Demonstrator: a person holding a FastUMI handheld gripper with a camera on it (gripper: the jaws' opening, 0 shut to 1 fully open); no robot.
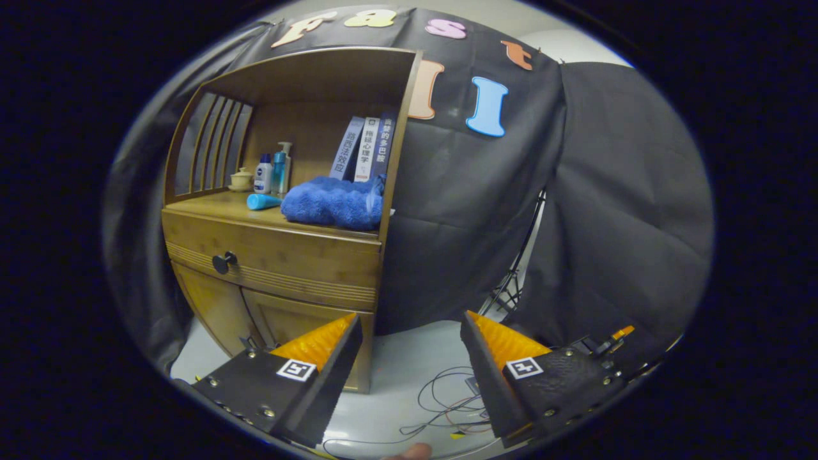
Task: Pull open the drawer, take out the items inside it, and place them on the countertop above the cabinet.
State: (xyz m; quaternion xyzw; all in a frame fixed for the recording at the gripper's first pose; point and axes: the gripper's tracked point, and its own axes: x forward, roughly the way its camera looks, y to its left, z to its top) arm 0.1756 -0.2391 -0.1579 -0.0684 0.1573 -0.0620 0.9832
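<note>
Your gripper, fingers spread wide with nothing between them: wedge-shaped, ridged pads, square coded tags on textured bodies, silver screws along their edges.

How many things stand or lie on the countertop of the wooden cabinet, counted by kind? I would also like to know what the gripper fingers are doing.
Books: 3
Bottles: 3
Blue towel: 1
Blue tube, lying: 1
Small lidded cup: 1
Total: 9
Gripper: open, holding nothing, away from the shut drawer.
</note>
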